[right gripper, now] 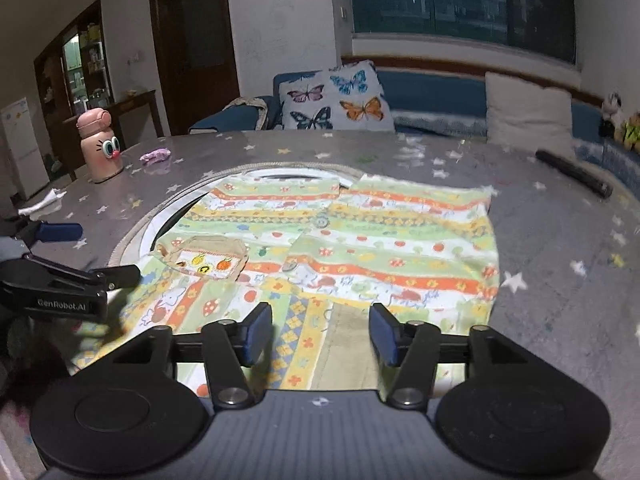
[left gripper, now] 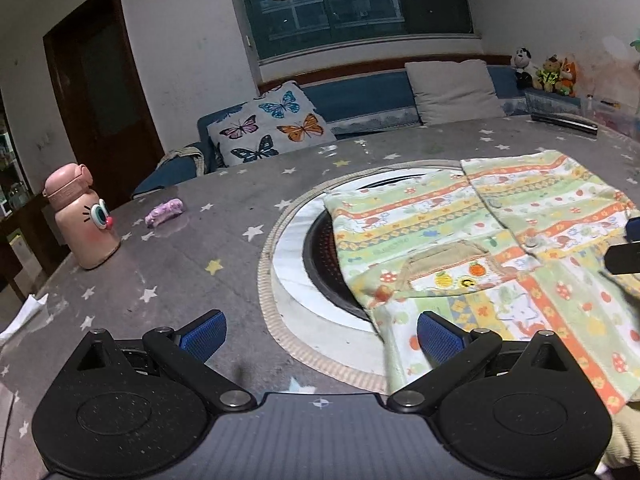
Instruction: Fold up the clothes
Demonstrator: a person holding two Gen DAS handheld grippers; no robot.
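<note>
From the left wrist camera, we see the left gripper (left gripper: 320,334) held low over a round table covered in a grey cloth printed with stars (left gripper: 180,280), its blue-padded fingers (left gripper: 204,334) spread wide apart with nothing between them. The right-hand pad sits over the near corner of a small child's shirt in green, orange and yellow printed stripes (left gripper: 500,248), but we cannot tell whether it touches the cloth. The shirt lies spread flat, partly over a round white-rimmed recess with a dark centre (left gripper: 316,248) in the middle of the table, a tan-trimmed chest pocket with embroidered fruit (left gripper: 448,272) facing up. A pink cartoon-faced drinking bottle (left gripper: 82,220) stands upright at the far left, a small crumpled lilac item (left gripper: 164,212) just beside it. Behind the table stand a butterfly-print cushion (left gripper: 272,128) and a plain grey cushion (left gripper: 456,90) on a blue sofa. The tips of the right gripper (left gripper: 628,248) enter at the right edge, over the shirt.

From the right wrist camera, we see the right gripper (right gripper: 320,334) with its fingers (right gripper: 260,332) parted and empty, poised above the shirt's (right gripper: 360,248) near hem. The garment lies flat, buttoned front up, pocket (right gripper: 208,258) toward the left. The left gripper (right gripper: 96,252) reaches in from the left edge, its fingers apart. The pink bottle (right gripper: 100,146) stands far left, and a dark rod (right gripper: 576,178) lies on the table (right gripper: 560,280) well apart to the right.
</note>
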